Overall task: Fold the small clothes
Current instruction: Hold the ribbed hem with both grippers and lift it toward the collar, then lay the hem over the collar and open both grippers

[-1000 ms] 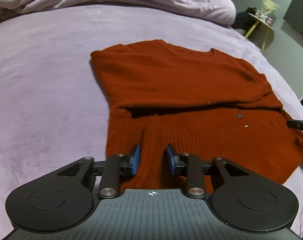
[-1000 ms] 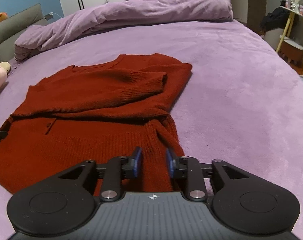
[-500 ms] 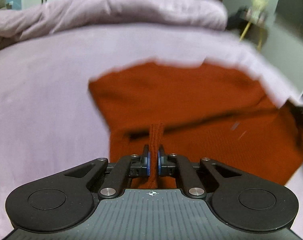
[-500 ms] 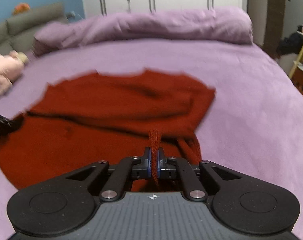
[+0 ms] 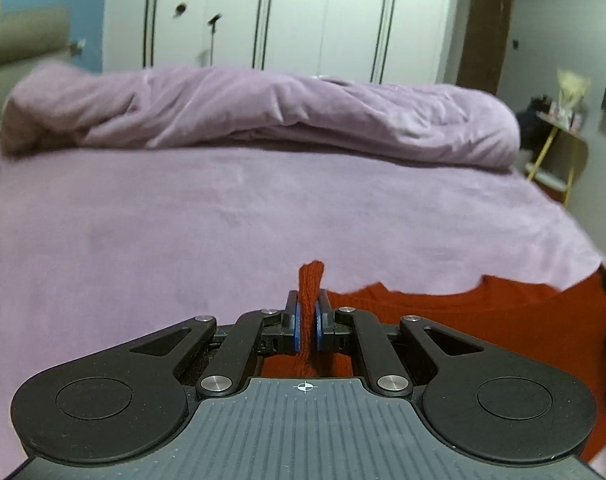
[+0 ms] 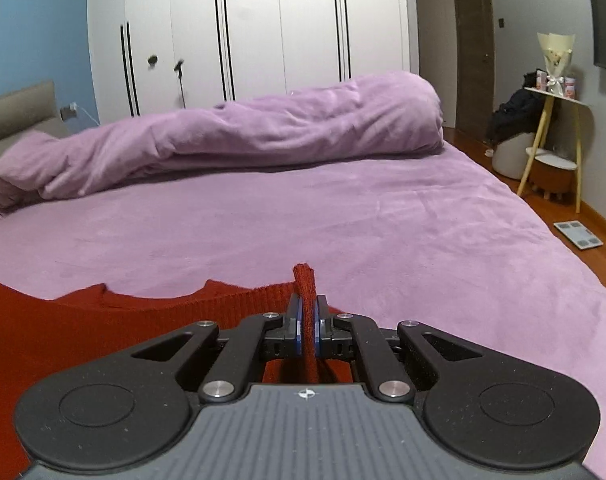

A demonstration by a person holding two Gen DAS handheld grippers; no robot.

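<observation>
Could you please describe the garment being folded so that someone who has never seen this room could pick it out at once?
Start at the big bed with the lilac cover, a rolled duvet along its far side. At the bed's near edge lies the sweater, pinched by the left gripper and the right gripper. It is the only rust-red ribbed knit on all that lilac.

a purple bed (image 6: 343, 216) with a rolled duvet (image 6: 231, 136) at its far side, white wardrobes (image 6: 247, 28) behind, wooden floor (image 6: 563, 216) right.
</observation>
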